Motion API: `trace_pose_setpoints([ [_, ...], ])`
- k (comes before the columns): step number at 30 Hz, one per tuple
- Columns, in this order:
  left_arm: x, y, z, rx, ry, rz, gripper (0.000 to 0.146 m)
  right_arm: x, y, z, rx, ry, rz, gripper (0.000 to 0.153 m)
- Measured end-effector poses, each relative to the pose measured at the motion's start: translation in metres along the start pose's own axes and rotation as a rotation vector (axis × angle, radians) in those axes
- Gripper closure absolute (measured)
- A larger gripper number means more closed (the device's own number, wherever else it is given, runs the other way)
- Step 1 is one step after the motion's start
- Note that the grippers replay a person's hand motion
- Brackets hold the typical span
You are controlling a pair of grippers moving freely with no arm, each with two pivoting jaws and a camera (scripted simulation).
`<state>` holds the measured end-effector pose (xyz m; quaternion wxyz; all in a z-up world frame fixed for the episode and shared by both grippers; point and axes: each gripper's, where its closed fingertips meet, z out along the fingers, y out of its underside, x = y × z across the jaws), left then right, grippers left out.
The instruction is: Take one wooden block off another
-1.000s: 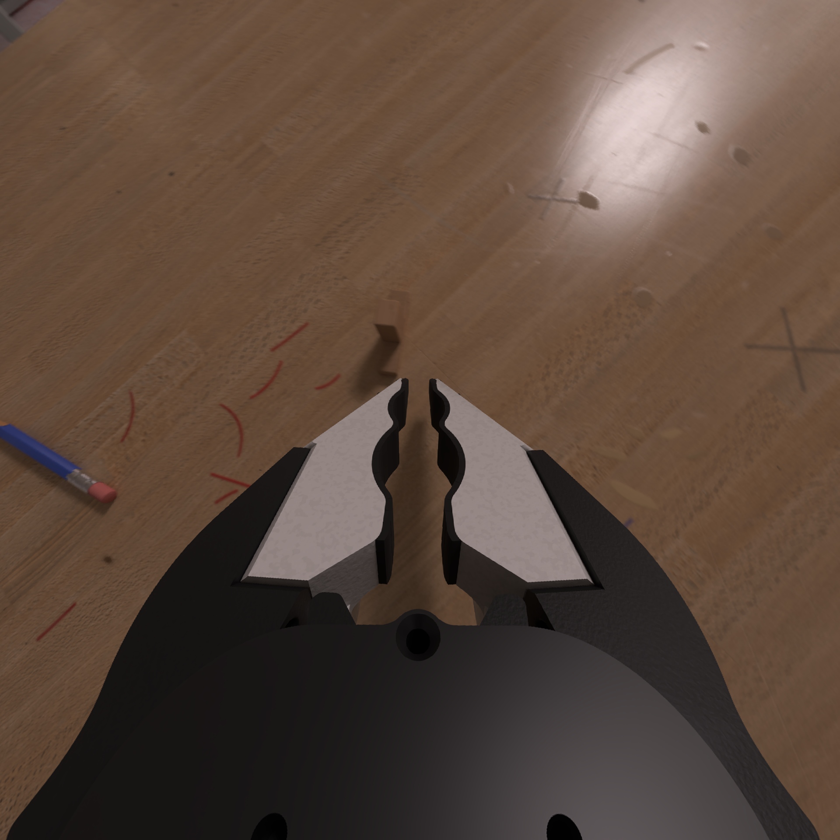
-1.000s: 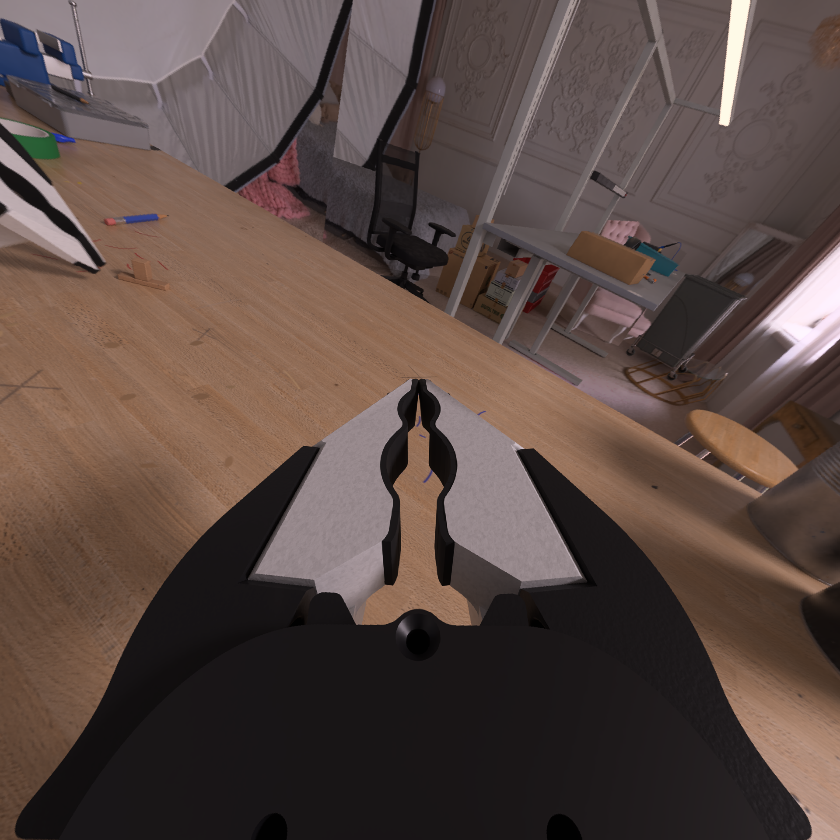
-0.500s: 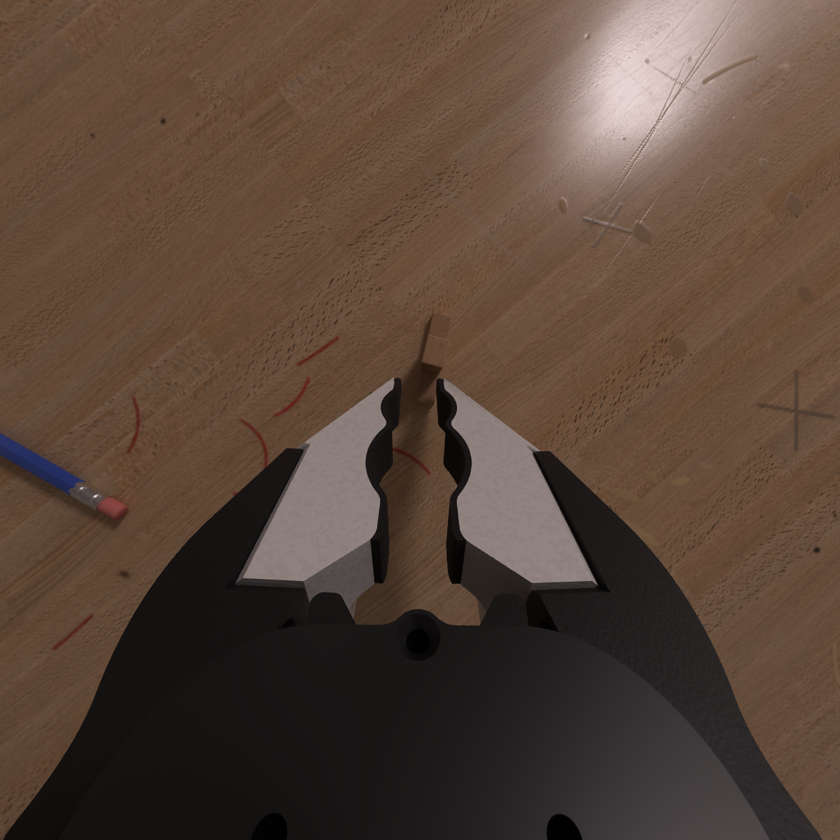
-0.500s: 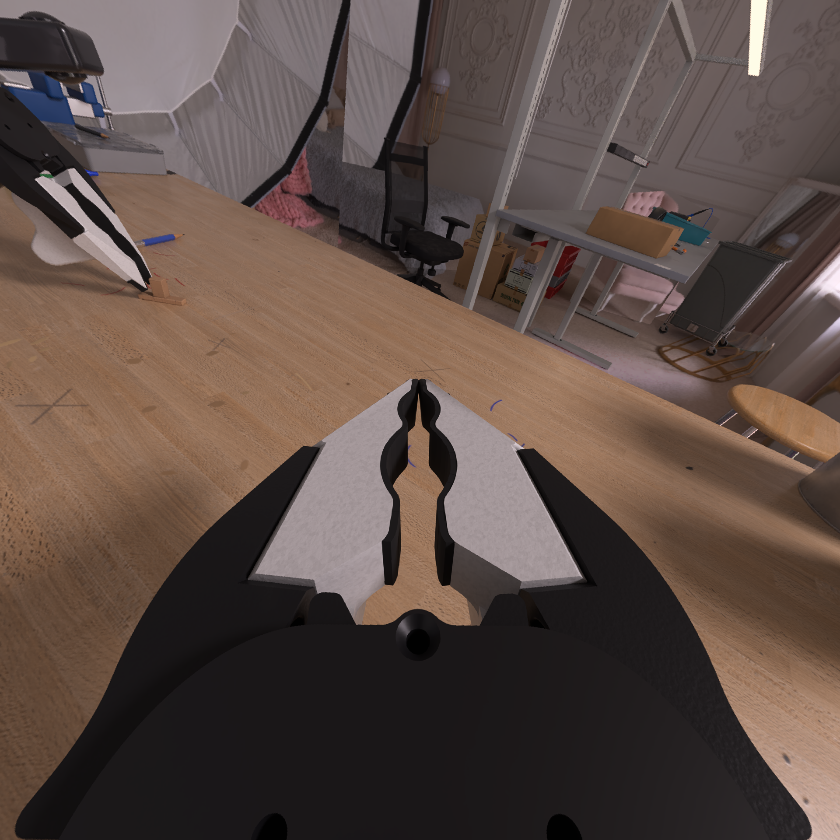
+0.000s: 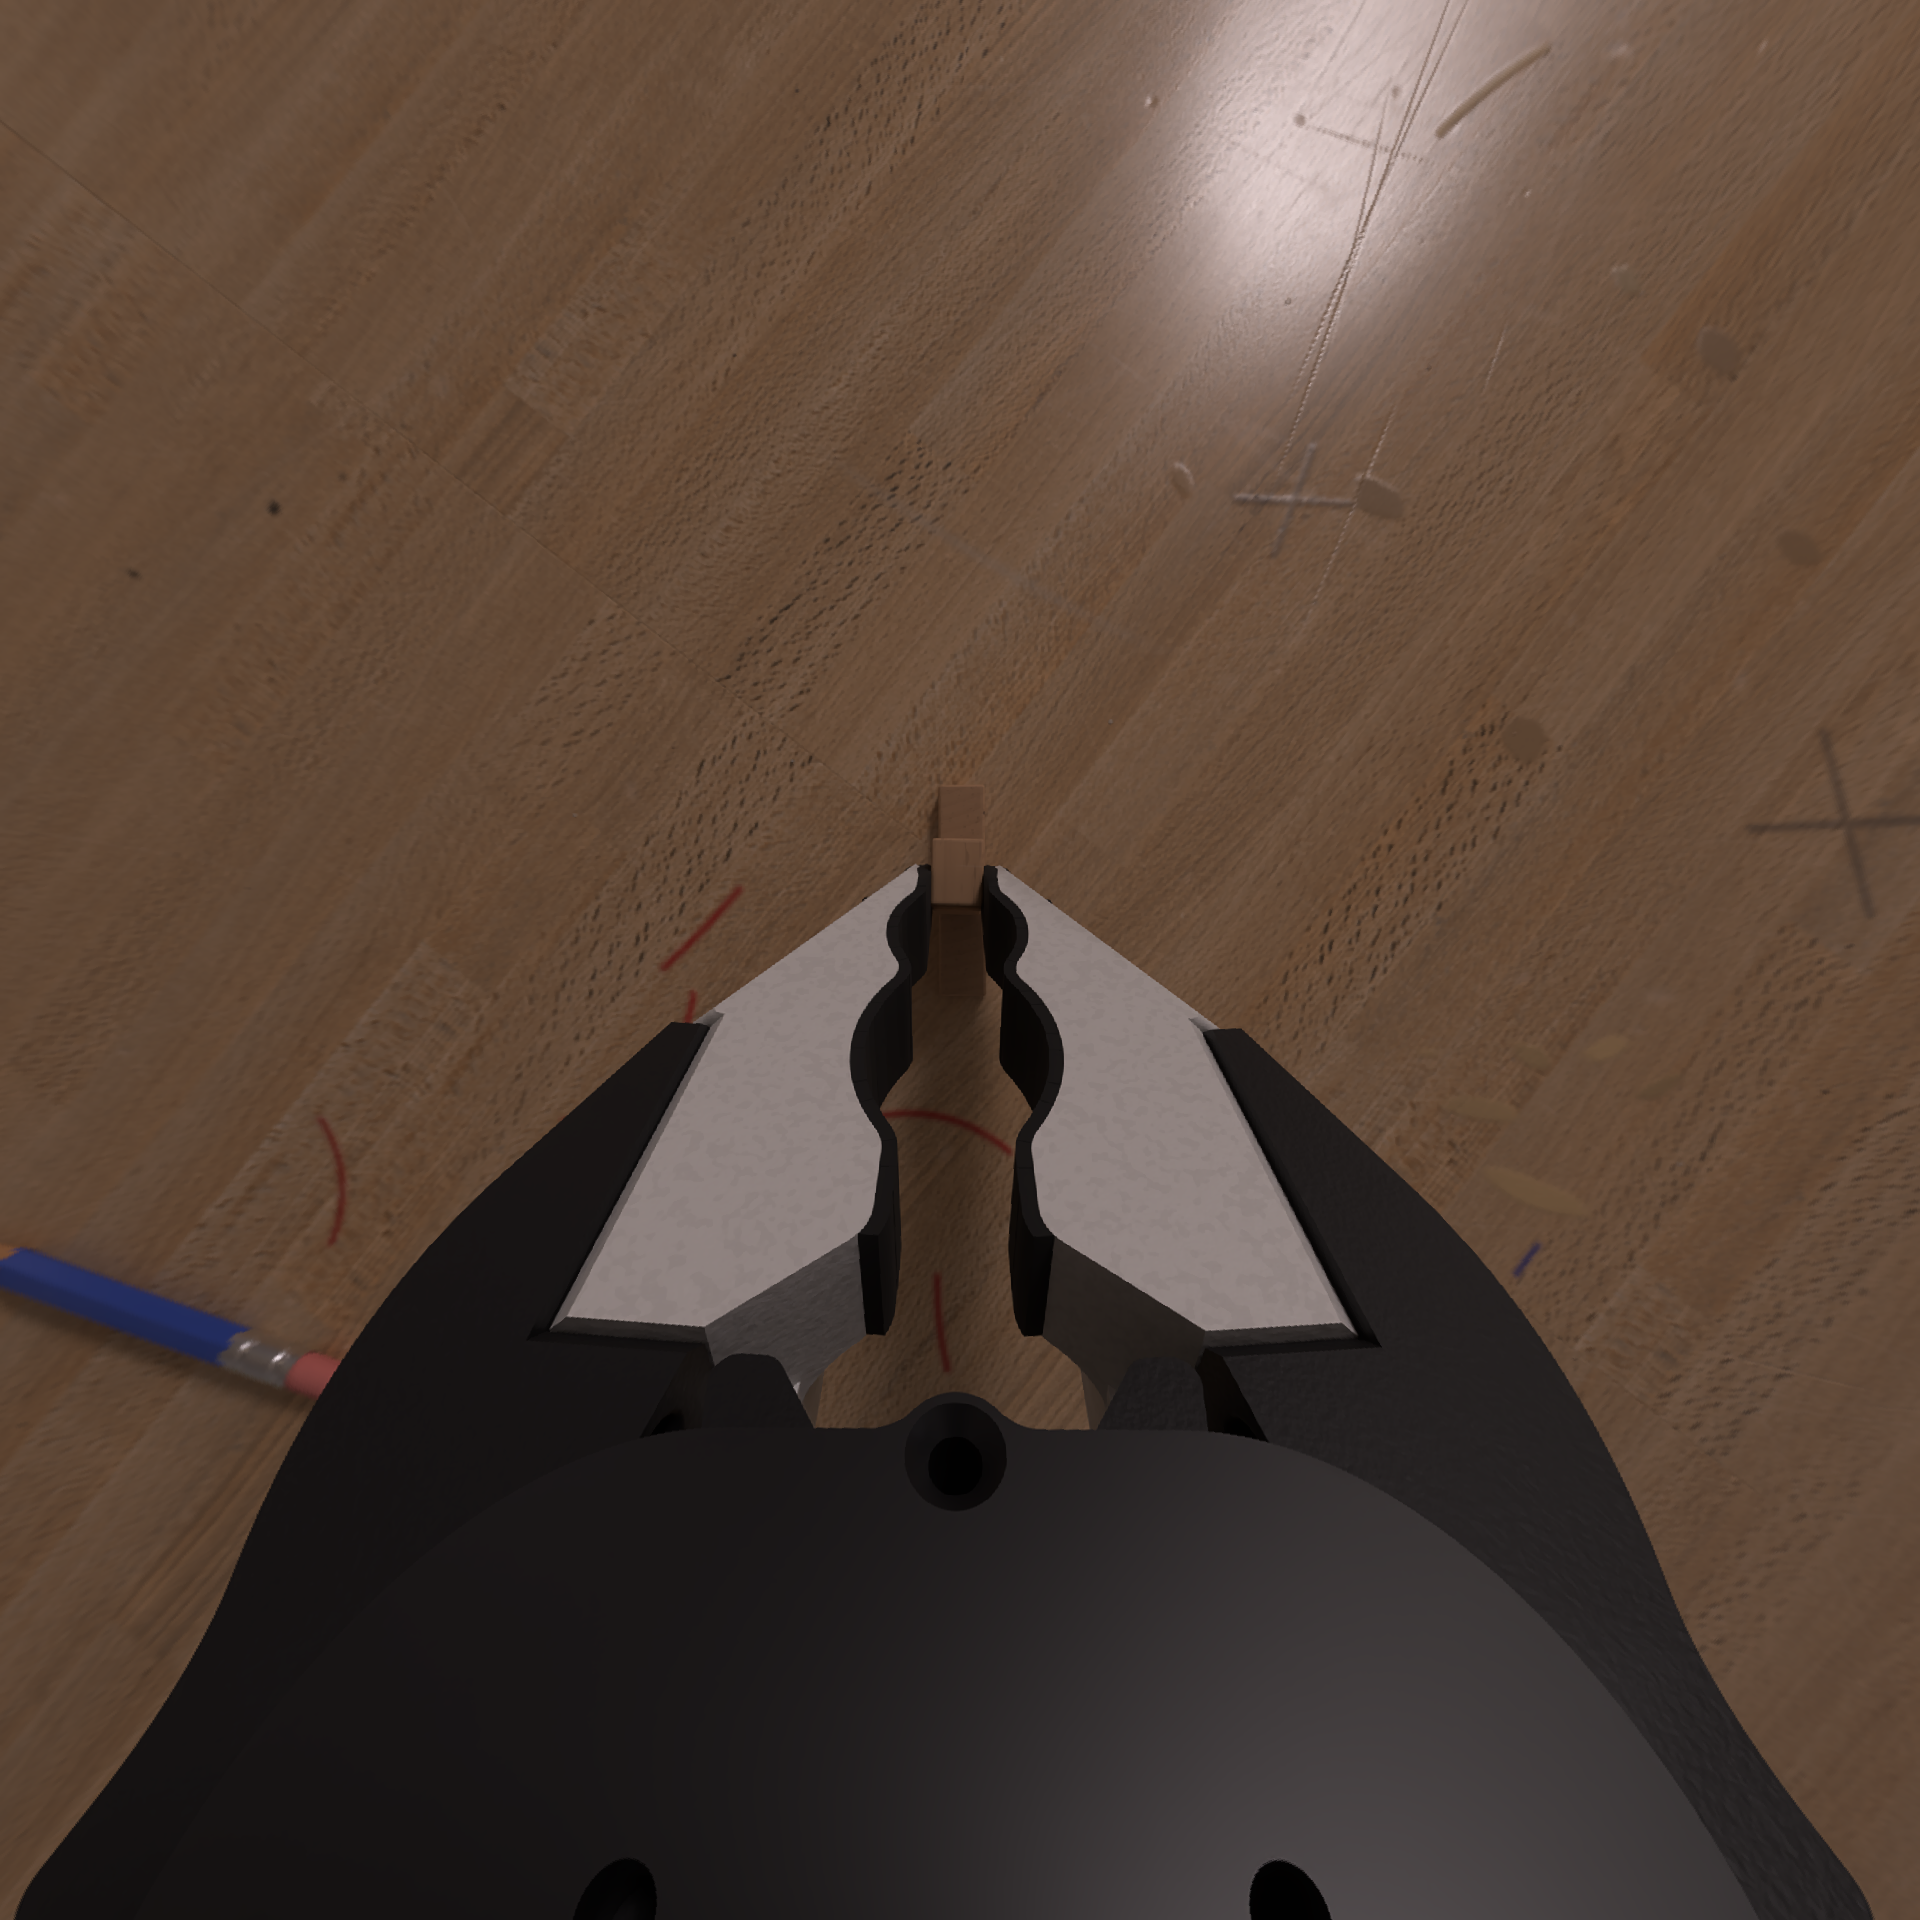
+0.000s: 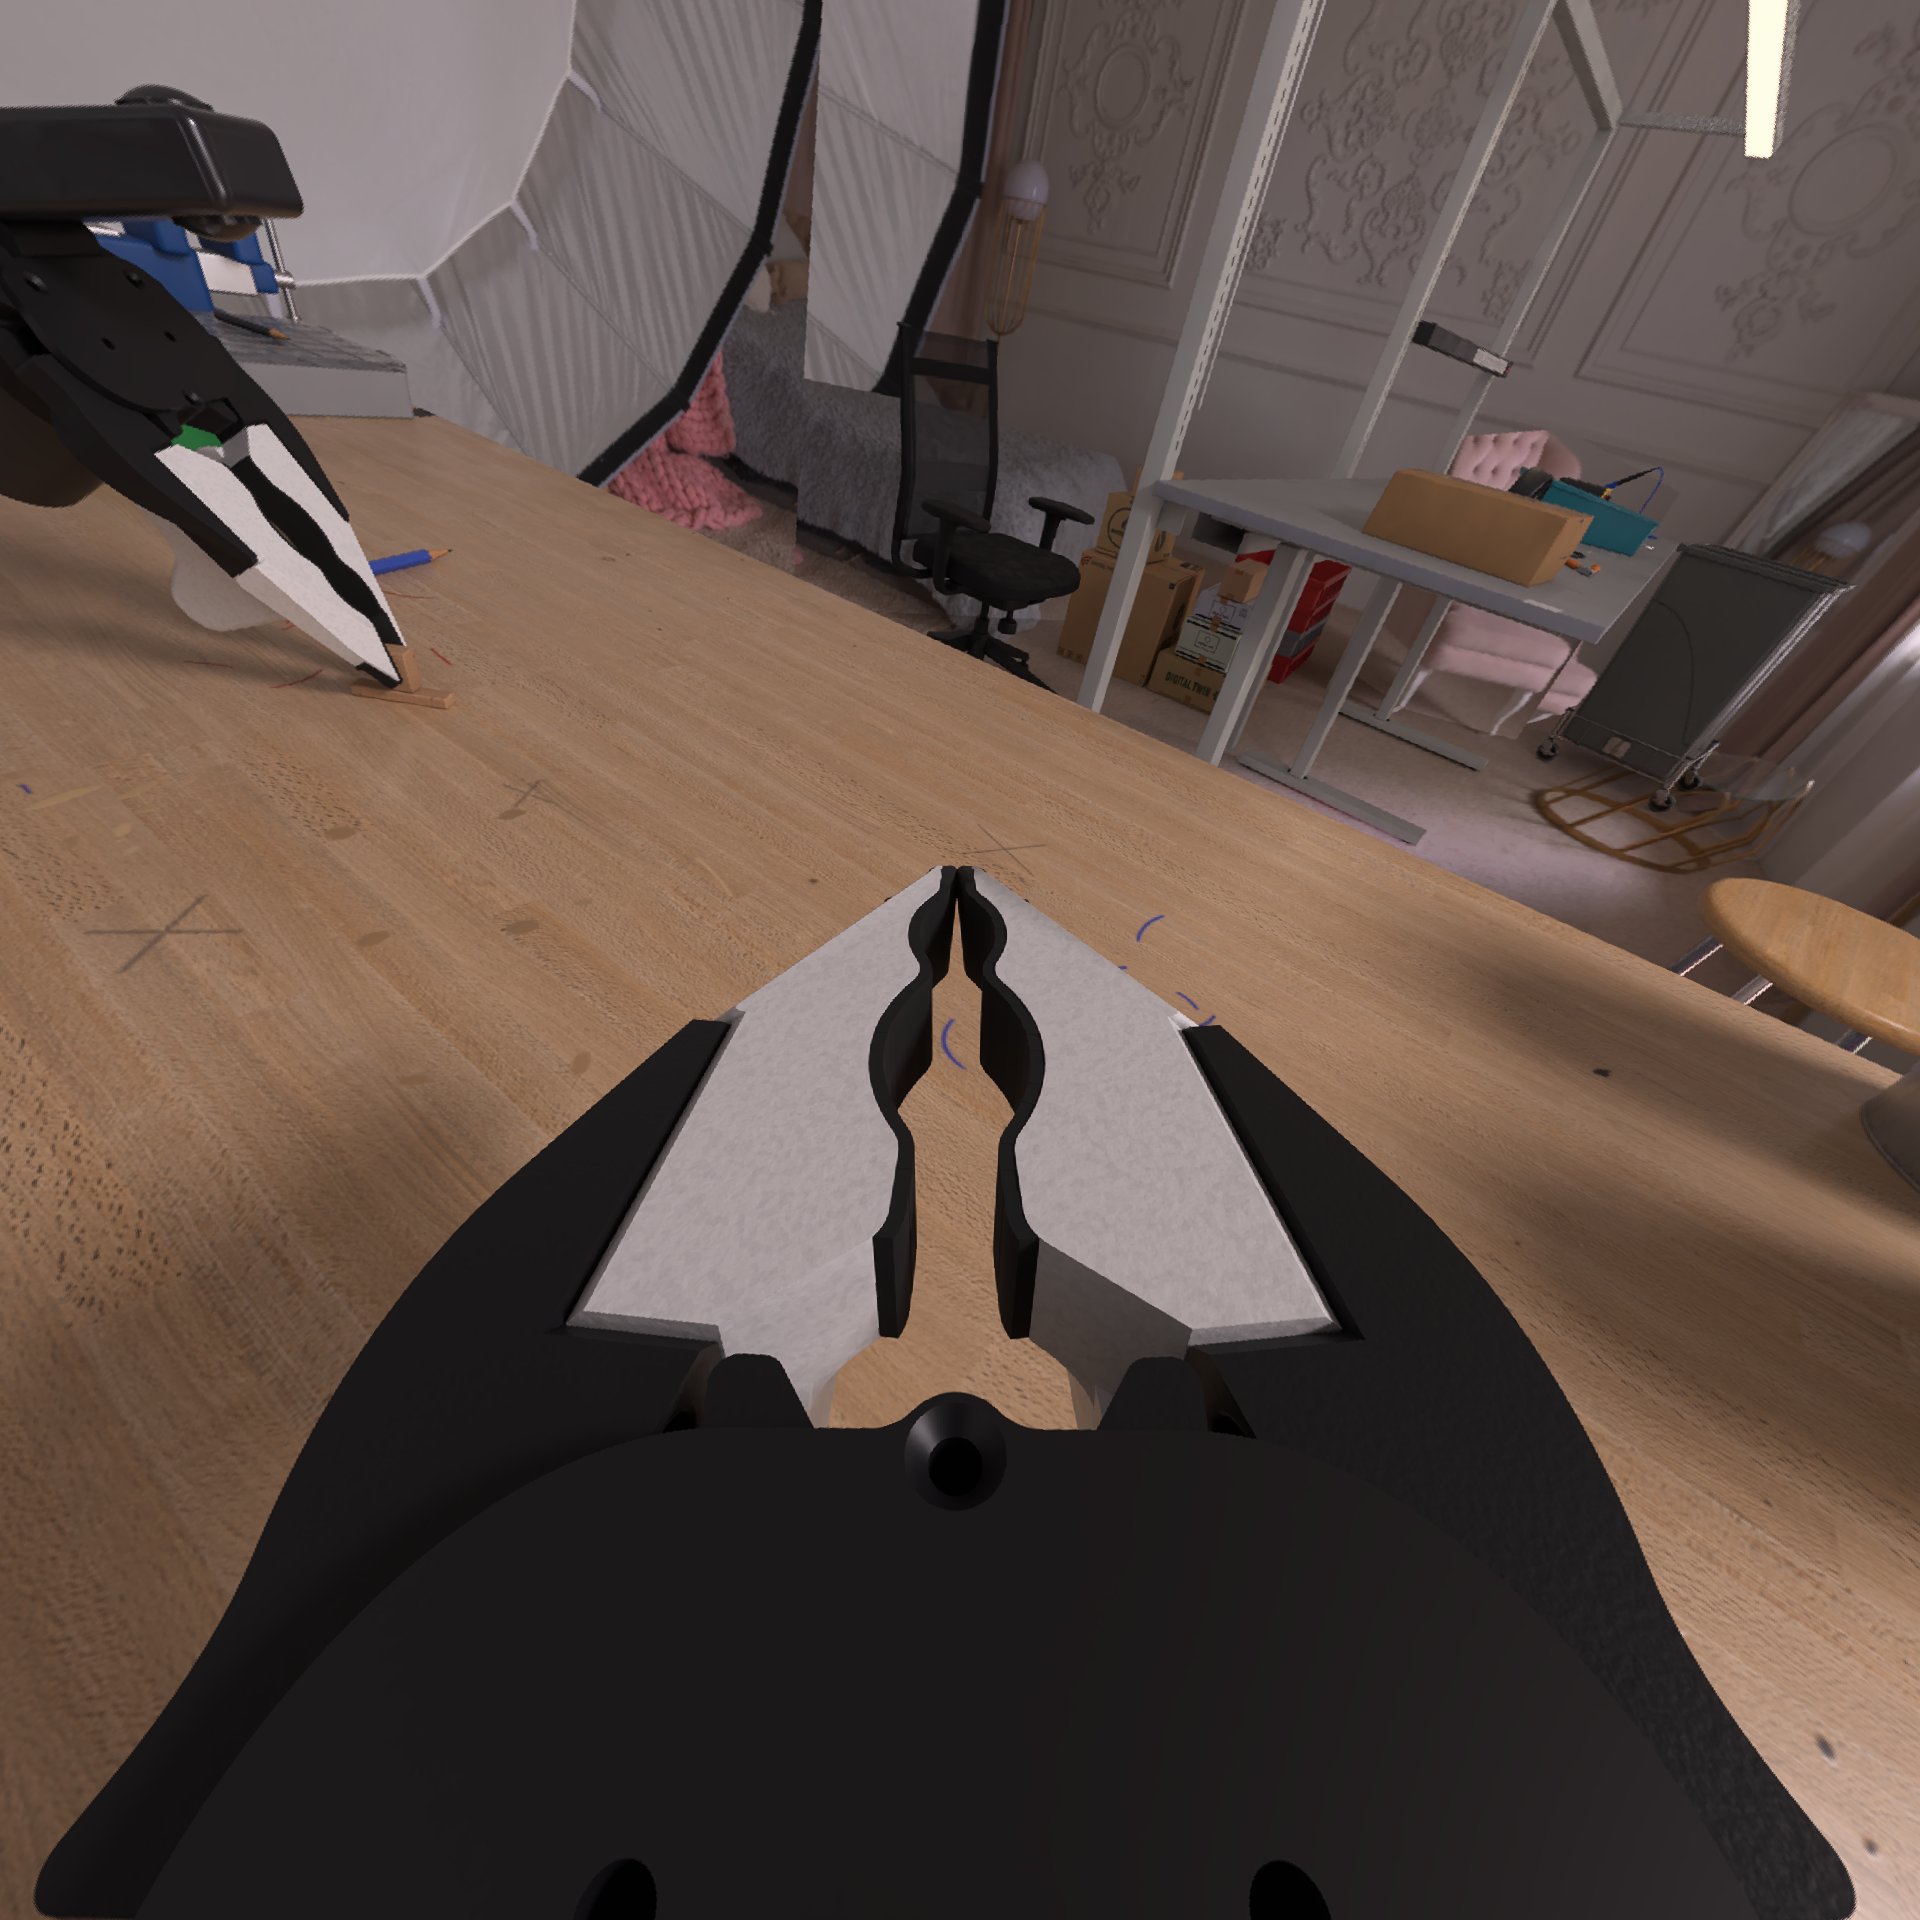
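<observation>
A small wooden block [image 5: 956,862] stands upright on a flat wooden block [image 5: 959,808] that lies on the wooden table [image 5: 623,416]. My left gripper [image 5: 956,875] points steeply down, its fingertips [image 5: 914,883] pressed against both sides of the upright block. The right wrist view shows the same pair far off at the left: the upright block [image 6: 411,665], the flat block [image 6: 407,698] and the left gripper [image 6: 387,670]. My right gripper [image 6: 956,875] is shut and empty, low over the table.
A blue pencil [image 5: 156,1320] with a pink eraser lies left of the left gripper; it also shows in the right wrist view [image 6: 410,561]. Pencil crosses and red arcs mark the table. The table's far edge [image 6: 1351,862] runs diagonally, with a stool [image 6: 1818,956] beyond.
The left gripper has moved forward and down onto the upright block, and its fingers, wider half a second ago, have closed on it. The right gripper has shifted slightly and stays shut.
</observation>
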<state>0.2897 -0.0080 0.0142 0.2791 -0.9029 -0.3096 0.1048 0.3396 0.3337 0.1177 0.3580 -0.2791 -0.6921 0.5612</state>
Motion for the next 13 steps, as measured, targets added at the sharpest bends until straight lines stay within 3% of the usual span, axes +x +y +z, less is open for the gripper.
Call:
trace_pose_setpoints([
  [5, 0.022, -0.022, -0.023, 0.112, 0.001, 0.122, 0.137, -0.008, -0.002, 0.001, 0.003, -0.031, -0.001, 0.153],
  [8, 0.080, -0.042, -0.041, 0.204, 0.185, 0.308, 0.137, -0.016, -0.005, 0.001, 0.006, -0.057, -0.020, 0.153],
  [13, 0.181, -0.033, -0.037, 0.130, 0.509, 0.628, 0.137, -0.031, -0.005, 0.000, -0.004, -0.104, -0.076, 0.153],
])
